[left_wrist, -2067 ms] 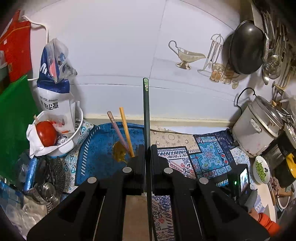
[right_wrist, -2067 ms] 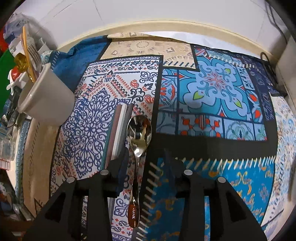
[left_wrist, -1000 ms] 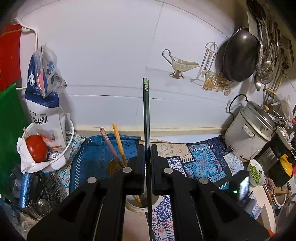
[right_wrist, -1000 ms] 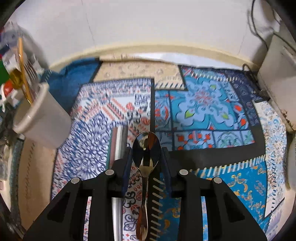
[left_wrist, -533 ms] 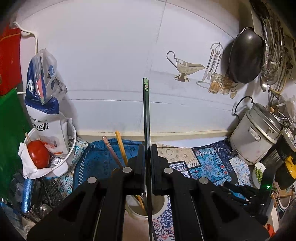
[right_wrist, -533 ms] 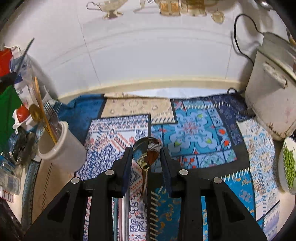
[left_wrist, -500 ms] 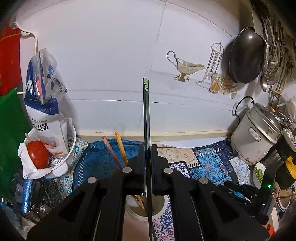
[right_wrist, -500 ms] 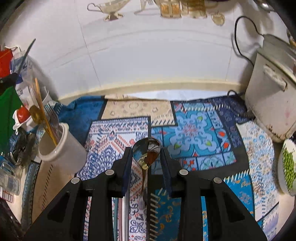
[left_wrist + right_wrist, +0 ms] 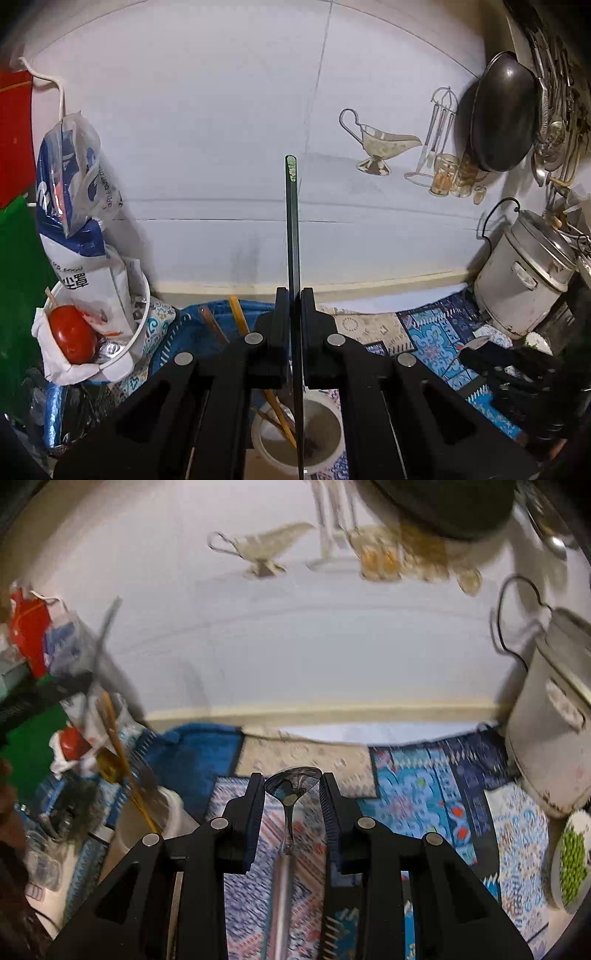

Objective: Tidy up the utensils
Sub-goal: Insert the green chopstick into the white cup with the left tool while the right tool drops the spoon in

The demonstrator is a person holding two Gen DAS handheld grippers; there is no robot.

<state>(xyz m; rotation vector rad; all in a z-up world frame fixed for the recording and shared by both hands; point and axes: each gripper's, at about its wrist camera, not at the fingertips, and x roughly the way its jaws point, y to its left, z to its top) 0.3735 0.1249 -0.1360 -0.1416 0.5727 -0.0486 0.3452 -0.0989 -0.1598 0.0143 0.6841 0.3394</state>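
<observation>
My left gripper [image 9: 293,306] is shut on a thin dark green stick [image 9: 291,221] that stands upright. The stick's lower end hangs over the mouth of a white utensil cup [image 9: 325,439], which holds wooden chopsticks and a brownish spoon. My right gripper [image 9: 293,786] is shut on a metal spoon [image 9: 291,781], bowl forward between the pads and handle running back toward the camera. It hangs above the patterned mat [image 9: 424,805]. In the right wrist view the utensil cup [image 9: 147,823] stands down to the left, with a wooden spoon and chopsticks sticking out.
A metal cooker pot [image 9: 524,280] stands at the right by the wall, with a dish of green peas [image 9: 572,864] near it. A dark wok [image 9: 502,114] and ladles hang above. At the left, a white bowl [image 9: 136,332] holds a tomato and a bag.
My right gripper has risen with the spoon and tipped up, so more wall shows. My left gripper has shifted slightly, bringing the cup's mouth under the stick.
</observation>
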